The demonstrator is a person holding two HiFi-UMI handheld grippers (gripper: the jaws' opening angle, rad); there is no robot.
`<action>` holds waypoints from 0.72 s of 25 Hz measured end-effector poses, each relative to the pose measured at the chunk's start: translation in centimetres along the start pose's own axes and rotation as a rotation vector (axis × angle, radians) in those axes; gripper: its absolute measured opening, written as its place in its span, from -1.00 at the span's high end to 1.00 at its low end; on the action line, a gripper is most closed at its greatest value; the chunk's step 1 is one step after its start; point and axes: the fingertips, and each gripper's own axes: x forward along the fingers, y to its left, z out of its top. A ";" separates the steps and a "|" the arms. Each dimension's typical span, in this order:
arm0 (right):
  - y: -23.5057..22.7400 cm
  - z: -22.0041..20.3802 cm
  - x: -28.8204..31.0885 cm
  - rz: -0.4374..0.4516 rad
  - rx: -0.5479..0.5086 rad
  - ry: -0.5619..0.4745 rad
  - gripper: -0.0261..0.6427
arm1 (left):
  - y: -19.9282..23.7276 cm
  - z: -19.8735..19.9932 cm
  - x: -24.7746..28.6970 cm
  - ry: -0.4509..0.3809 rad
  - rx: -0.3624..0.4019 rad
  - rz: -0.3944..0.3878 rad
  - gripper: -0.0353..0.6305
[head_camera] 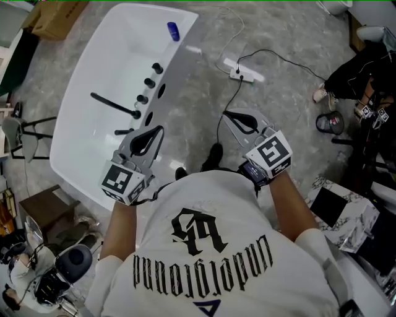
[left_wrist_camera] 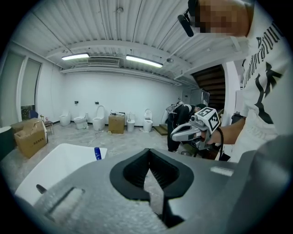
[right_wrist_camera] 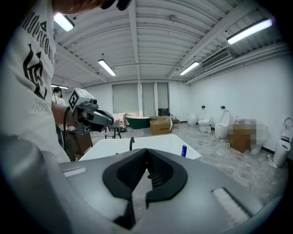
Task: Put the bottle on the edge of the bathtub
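A small blue bottle (head_camera: 172, 31) stands on the far rim of the white bathtub (head_camera: 80, 74). It also shows in the left gripper view (left_wrist_camera: 97, 153) and in the right gripper view (right_wrist_camera: 183, 151). My left gripper (head_camera: 161, 129) hovers over the tub's near right rim, its jaws shut with nothing between them (left_wrist_camera: 149, 151). My right gripper (head_camera: 227, 114) is held over the floor to the right of the tub, also shut and empty (right_wrist_camera: 147, 151). Both grippers are far from the bottle.
A black faucet (head_camera: 115, 106) and several black knobs (head_camera: 150, 82) sit on the tub's right side. A white power strip (head_camera: 242, 73) with a black cable lies on the floor beyond the right gripper. A cardboard box (head_camera: 55, 18) is beyond the tub's far left corner, and cluttered gear stands at the right.
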 end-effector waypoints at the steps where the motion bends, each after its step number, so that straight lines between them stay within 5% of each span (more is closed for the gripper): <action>1: 1.0 0.2 0.1 -0.008 0.002 0.000 0.92 | 0.1 -0.3 -0.9 -0.004 0.000 -0.003 0.88; 18: 19.1 2.1 1.3 -0.066 -0.031 0.000 0.92 | 0.5 -6.2 -17.3 -0.093 -0.019 -0.029 0.88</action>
